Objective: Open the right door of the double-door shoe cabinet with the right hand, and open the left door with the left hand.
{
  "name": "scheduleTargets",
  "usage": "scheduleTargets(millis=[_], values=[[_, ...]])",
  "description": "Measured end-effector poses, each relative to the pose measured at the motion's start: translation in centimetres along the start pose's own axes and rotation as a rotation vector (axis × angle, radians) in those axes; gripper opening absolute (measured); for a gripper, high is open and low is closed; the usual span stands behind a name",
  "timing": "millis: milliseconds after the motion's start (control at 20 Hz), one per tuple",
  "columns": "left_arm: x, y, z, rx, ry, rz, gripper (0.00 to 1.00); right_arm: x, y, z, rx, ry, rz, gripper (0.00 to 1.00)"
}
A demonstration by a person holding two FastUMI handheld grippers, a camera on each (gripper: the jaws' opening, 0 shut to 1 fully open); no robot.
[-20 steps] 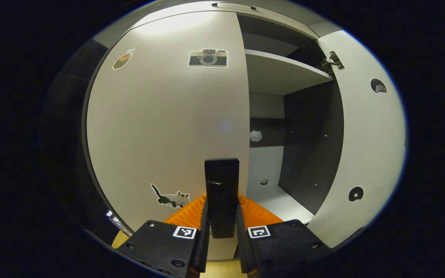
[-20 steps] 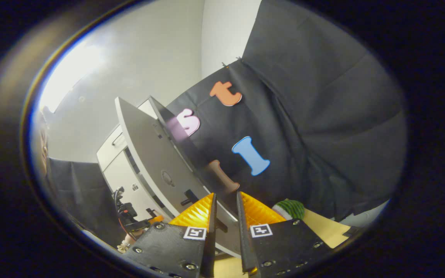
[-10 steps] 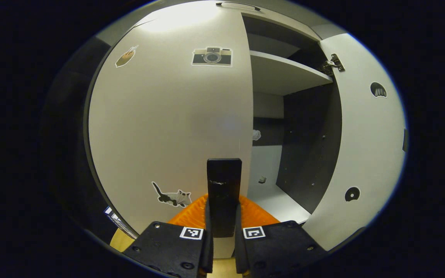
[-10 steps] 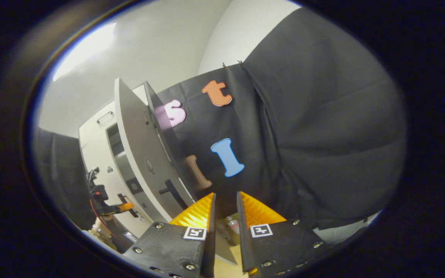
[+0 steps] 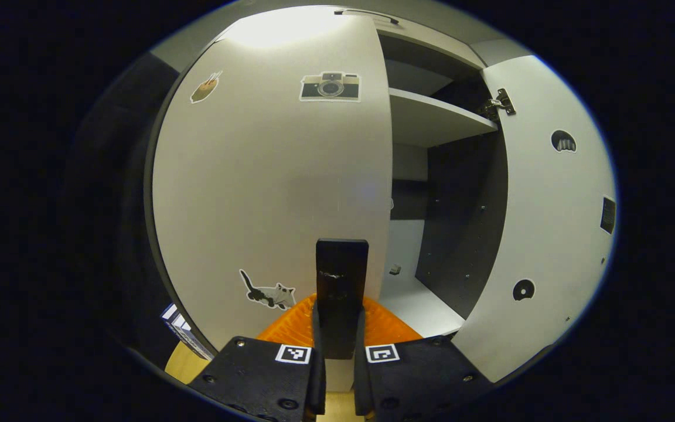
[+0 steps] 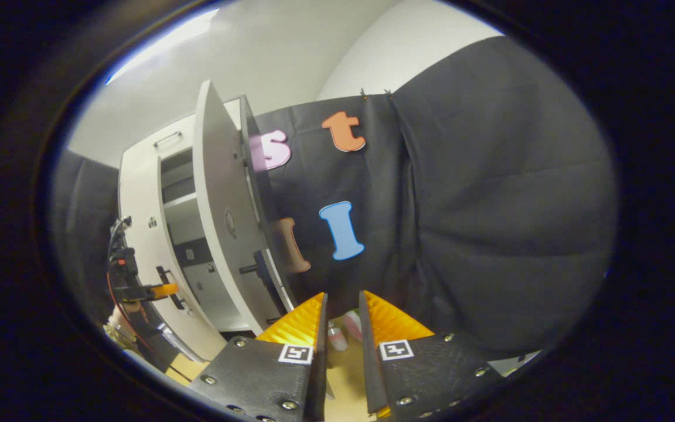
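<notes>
At the left door's free edge, your left gripper clamps its black handle; right door open; right gripper narrow, holding nothing

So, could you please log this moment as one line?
right door: open | left door: near closed | left gripper: shut on left door handle | right gripper: free, narrow gap

Dim booth, overhead glare, fisheye warping, soft edges

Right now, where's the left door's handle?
In the left gripper view, the handle stands low centre on the left door, clamped in the left gripper, right of the cat sticker.
</notes>
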State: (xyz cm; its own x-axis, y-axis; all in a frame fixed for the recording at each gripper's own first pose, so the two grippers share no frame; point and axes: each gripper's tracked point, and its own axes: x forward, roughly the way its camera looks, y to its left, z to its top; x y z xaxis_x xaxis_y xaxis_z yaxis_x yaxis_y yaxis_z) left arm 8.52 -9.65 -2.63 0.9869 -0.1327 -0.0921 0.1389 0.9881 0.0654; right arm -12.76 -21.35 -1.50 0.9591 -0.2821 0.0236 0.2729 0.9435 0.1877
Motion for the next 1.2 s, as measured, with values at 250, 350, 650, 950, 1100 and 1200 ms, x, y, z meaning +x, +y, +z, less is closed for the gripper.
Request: scheduleTargets(millis=[250,350,650,950,1100,1200], values=[[-1.8,0.5,-0.2,-0.016,0.004,-0.019,0.2,1.7,2.2,-2.0,-0.084,0.065,0.035,0.27],[-2.4,0.7,-0.3,-0.018,0.006,-0.021,0.2,2.5,3.1,-2.9,-0.104,0.087,0.058,0.27],[-4.2,1.3,-0.5,-0.033,0.013,-0.034,0.19,4.3,5.5,-4.6,-0.147,0.132,0.113,0.27],[-5.8,1.8,-0.7,-0.04,0.017,-0.048,0.19,4.7,6.5,-5.3,-0.161,0.155,0.133,0.27],[-7.0,2.4,-0.8,-0.044,0.018,-0.056,0.19,4.9,7.0,-5.5,-0.162,0.166,0.144,0.27],[-7.7,2.8,-1.0,-0.044,0.021,-0.061,0.19,5.2,7.6,-5.5,-0.172,0.168,0.151,0.27]])
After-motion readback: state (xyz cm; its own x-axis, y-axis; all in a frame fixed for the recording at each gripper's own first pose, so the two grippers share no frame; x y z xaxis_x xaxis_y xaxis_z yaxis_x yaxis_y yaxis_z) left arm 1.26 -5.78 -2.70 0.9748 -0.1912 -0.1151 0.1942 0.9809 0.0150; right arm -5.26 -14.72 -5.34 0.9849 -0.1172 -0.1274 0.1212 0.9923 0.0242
